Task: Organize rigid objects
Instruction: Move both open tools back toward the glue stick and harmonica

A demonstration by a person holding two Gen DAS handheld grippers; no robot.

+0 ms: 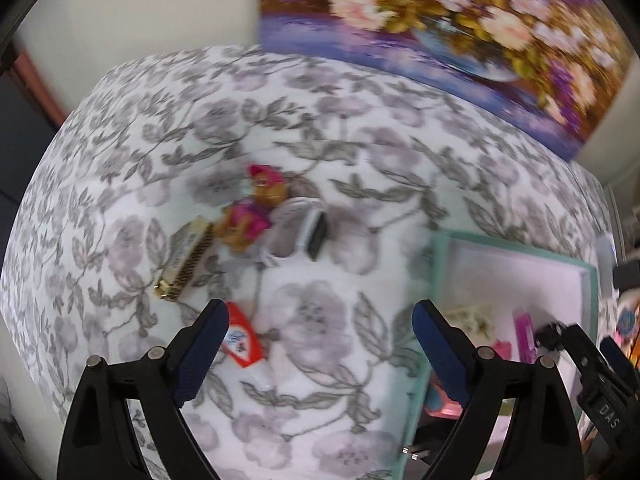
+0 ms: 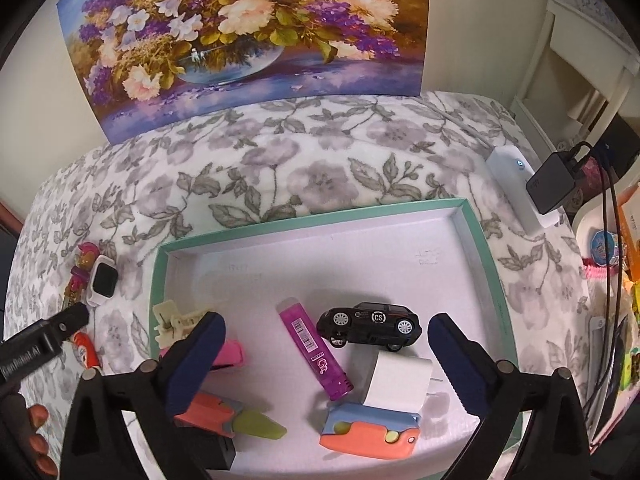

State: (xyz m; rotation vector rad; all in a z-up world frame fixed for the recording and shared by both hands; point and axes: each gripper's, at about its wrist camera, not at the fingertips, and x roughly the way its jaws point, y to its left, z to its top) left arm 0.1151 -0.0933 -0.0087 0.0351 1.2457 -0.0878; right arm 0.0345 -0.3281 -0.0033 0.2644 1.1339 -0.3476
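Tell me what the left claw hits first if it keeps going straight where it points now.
Probably bare floral cloth: nothing lies between the open left claw fingers. The red-and-white tube sits just beside its left finger.

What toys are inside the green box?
Inside the green box: a black toy car, pink tube, white charger, orange cases and a cream clip. The right tool hides the near corners.

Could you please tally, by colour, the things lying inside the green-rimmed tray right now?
In the tray:
Pink or magenta: 2 (glue stick, pink piece)
Orange: 2 (toy with green blade, orange-and-blue toy)
White or cream: 2 (charger, hair clip)
Black: 1 (toy car)
Total: 7
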